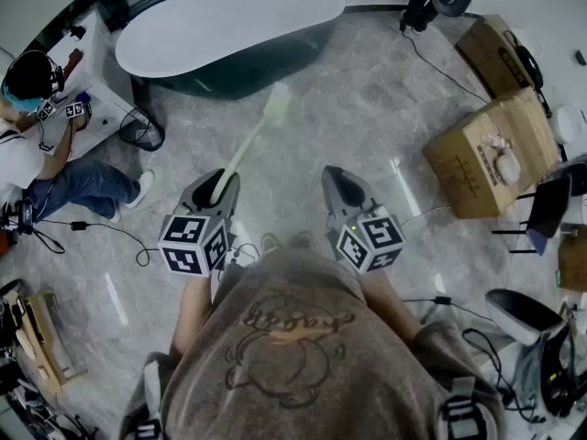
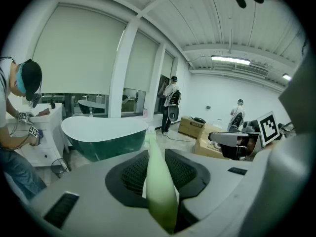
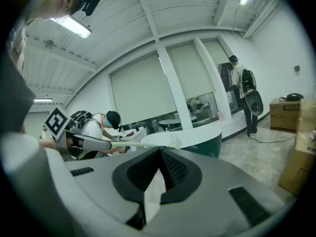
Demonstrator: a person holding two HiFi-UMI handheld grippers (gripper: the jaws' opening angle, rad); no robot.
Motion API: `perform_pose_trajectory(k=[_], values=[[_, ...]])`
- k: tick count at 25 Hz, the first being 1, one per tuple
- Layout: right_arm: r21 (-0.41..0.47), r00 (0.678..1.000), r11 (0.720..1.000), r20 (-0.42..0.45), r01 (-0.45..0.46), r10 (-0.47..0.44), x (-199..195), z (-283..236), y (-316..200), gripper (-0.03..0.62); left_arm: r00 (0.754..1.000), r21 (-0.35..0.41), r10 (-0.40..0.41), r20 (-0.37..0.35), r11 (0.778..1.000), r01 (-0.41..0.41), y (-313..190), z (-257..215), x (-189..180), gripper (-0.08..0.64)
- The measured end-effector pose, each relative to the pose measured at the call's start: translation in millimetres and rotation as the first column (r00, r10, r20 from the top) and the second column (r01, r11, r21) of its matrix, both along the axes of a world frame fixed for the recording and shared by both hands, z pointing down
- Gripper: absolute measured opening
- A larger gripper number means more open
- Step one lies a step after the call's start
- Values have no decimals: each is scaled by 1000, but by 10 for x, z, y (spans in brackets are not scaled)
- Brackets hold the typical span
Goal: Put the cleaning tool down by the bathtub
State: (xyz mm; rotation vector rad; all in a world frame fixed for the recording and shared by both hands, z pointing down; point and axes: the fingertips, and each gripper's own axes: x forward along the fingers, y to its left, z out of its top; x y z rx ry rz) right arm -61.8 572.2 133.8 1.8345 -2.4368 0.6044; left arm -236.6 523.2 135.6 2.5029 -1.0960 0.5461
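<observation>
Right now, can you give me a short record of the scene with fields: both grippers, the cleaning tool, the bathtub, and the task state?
Left gripper: shut on cleaning tool handle
Right gripper: shut, holds nothing
Cleaning tool: pale green, points toward bathtub, apart from it
Bathtub: white inside, dark green outside
Task state: tool not yet put down

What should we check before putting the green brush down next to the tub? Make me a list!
1. Left tongs gripping the green cleaning tool: ok.
2. Right tongs empty and off to the side: ok.
3. Bathtub in view ahead: ok.
4. Bare floor beside the bathtub to lay it on: ok.
5. Tool low enough to let go: not ok, it is held up in the air.
</observation>
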Motion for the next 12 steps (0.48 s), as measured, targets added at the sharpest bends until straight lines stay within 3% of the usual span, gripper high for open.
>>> perform_pose_trajectory(k=[12], values=[[23, 1000, 1000, 4, 12, -12, -69, 11, -35, -3, 1000, 16, 14, -2, 1000, -14, 5, -1, -32, 110]])
